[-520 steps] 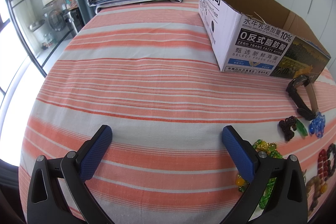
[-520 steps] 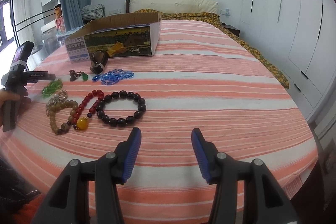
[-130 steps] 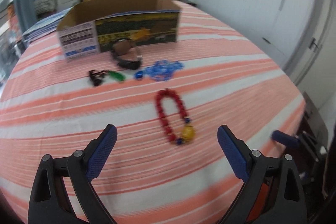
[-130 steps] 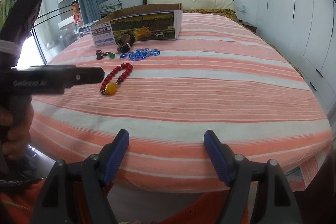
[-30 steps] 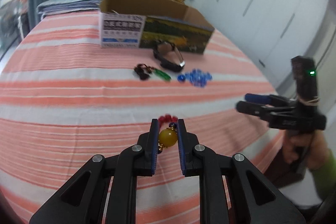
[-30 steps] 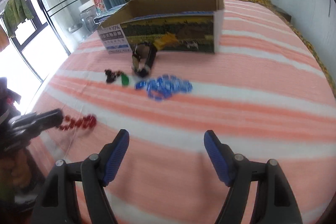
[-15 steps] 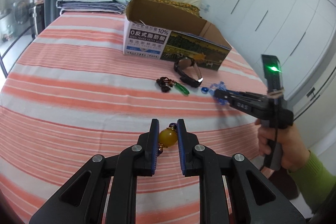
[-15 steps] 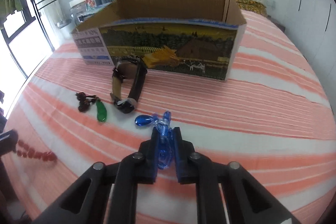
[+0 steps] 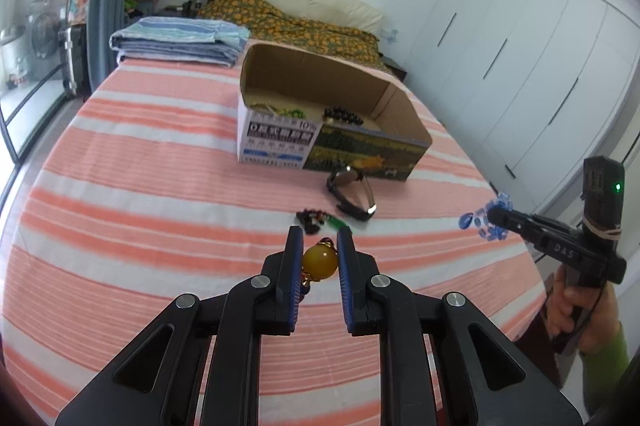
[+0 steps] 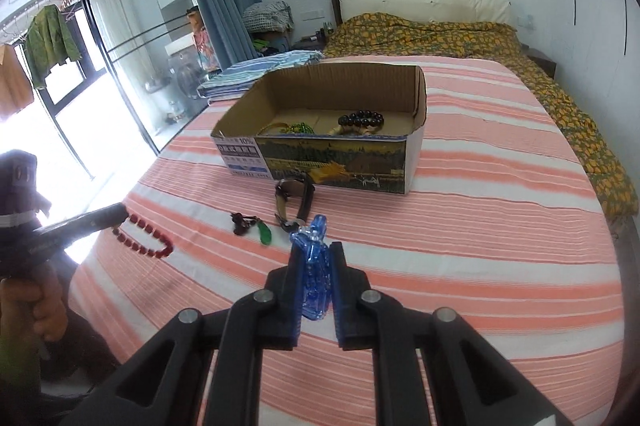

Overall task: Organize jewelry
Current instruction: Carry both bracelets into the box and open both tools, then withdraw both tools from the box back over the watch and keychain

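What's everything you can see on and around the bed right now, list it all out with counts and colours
Cardboard box: one, brown with printed sides, open, mid-bed.
Black bead bracelet: one, inside the box.
Green beads: one cluster, inside the box.
Watch: one, dark strap, on the sheet before the box.
Dark charm with green pendant: one, left of the watch.
Folded bedding: one stack, blue striped, far corner.
Striped sheet: one, orange and white.
Red bead bracelet: one, amber bead, hanging from the left gripper.
Blue crystal bracelet: one, clamped in the right gripper.
Hands: two, one on each gripper handle.
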`<act>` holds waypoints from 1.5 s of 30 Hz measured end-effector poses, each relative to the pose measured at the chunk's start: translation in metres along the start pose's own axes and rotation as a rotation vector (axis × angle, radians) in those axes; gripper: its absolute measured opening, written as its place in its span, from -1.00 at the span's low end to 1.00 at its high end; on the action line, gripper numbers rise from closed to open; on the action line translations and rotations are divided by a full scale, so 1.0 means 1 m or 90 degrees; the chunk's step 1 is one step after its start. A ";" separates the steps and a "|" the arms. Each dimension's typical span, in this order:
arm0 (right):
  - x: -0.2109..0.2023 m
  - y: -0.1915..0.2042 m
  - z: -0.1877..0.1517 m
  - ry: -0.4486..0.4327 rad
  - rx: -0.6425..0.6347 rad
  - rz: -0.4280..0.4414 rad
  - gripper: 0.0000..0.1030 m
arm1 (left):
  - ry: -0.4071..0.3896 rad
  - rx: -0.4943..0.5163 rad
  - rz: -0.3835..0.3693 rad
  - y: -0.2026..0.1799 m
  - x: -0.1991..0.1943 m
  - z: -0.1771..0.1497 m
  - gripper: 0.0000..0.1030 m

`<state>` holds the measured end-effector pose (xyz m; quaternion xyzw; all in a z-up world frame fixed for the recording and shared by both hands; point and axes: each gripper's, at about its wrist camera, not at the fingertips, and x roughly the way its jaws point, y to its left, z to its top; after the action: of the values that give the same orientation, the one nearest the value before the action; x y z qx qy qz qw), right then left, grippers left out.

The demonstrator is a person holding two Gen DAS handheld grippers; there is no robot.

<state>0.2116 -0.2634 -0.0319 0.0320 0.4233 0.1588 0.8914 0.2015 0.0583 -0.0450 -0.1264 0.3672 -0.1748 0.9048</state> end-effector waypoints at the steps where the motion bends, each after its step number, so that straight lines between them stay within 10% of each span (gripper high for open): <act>1: -0.001 0.000 0.001 0.001 0.000 0.004 -0.76 | -0.002 0.001 -0.001 0.000 -0.001 0.004 -0.70; 17: 0.020 -0.008 0.114 -0.082 -0.028 0.019 -0.76 | -0.076 0.049 0.000 -0.011 0.023 0.122 -0.70; 33: 0.165 -0.070 0.191 0.015 -0.025 -0.085 -0.59 | 0.033 0.079 0.036 -0.011 0.199 0.204 -0.68; 35: 0.173 -0.084 0.194 0.017 0.001 -0.122 0.01 | 0.030 0.081 0.074 -0.013 0.210 0.202 -0.49; 37: 0.159 -0.088 0.190 -0.013 0.018 -0.122 0.10 | 0.023 0.064 0.092 -0.012 0.209 0.199 0.51; 45: 0.087 -0.077 0.145 -0.047 0.026 -0.096 0.26 | -0.026 0.085 0.136 -0.012 0.136 0.174 0.88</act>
<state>0.3933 -0.2978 -0.0186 0.0238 0.3946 0.0816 0.9149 0.4136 0.0096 -0.0036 -0.0297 0.3474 -0.0984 0.9321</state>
